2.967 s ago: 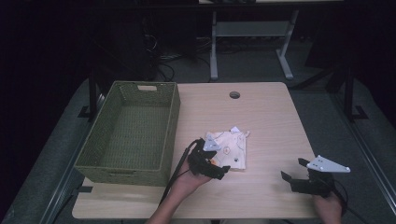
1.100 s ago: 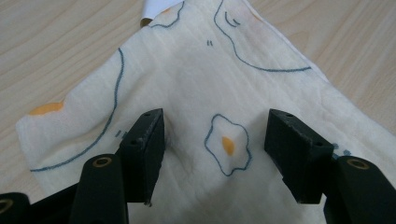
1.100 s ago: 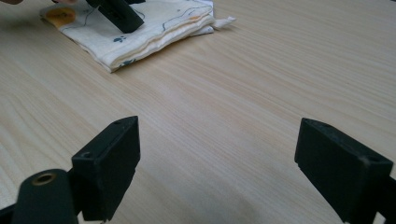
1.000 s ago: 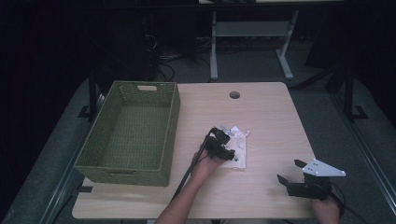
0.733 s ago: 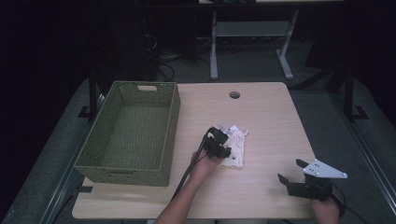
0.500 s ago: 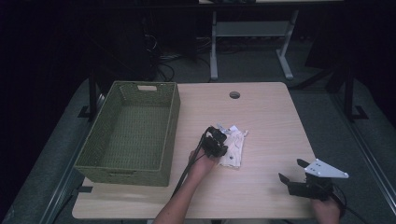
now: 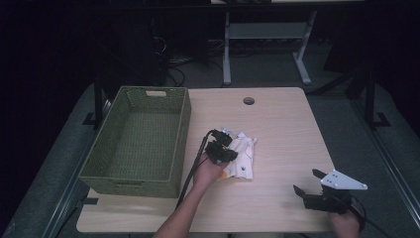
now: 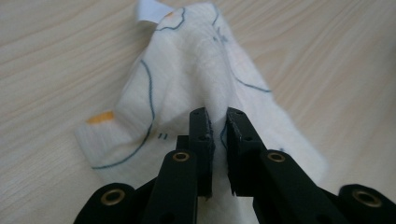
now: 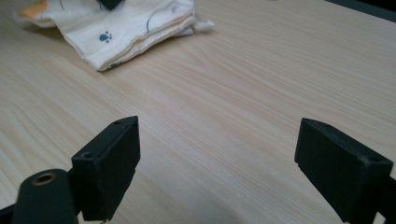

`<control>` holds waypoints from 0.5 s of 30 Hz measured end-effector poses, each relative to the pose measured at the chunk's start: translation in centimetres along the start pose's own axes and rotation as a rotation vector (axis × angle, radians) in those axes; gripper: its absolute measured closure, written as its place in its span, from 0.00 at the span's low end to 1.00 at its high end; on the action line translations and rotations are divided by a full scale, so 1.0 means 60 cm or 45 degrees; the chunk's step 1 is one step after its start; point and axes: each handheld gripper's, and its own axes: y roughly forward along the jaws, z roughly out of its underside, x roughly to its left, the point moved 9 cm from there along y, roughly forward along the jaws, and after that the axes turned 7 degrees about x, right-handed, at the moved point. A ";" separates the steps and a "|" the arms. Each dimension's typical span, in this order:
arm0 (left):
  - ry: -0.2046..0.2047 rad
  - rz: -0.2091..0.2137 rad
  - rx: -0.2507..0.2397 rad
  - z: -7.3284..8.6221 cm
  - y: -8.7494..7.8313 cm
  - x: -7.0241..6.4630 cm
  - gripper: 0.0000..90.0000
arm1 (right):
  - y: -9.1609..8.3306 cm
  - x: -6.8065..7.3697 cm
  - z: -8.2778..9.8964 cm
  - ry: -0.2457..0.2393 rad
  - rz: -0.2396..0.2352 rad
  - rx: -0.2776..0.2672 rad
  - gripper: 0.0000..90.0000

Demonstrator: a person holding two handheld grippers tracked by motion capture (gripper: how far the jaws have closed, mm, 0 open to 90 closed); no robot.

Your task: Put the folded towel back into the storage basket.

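A: Fingers [image 8: 201, 135] of the left gripper [image 8: 218, 122] clamped on a raised fold of the white printed cloth [image 8: 187, 84]; jaws have just closed on it.

B: Where does the cloth lie?

A: On the bench [image 7: 277, 119], middle, just right of the green woven basket [image 7: 136, 176], not touching it. Mostly flat, one ridge pinched up.

B: Step in hand?

A: Pick-up, as I judge it. Grip made, lift barely begun. Next move likely calls for raising the cloth clear of the basket's wall and carrying it left over the basket.

B: Pose?

A: Left forearm reaches in from the bottom edge, gripper tipped down on the cloth. Right gripper [image 7: 327, 194] rests low at the near right corner, jaws wide apart, nothing between them.
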 end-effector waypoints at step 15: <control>-0.057 0.283 -0.167 -0.008 -0.075 -0.034 0.90 | -0.012 -0.018 0.005 0.068 0.034 -0.024 0.15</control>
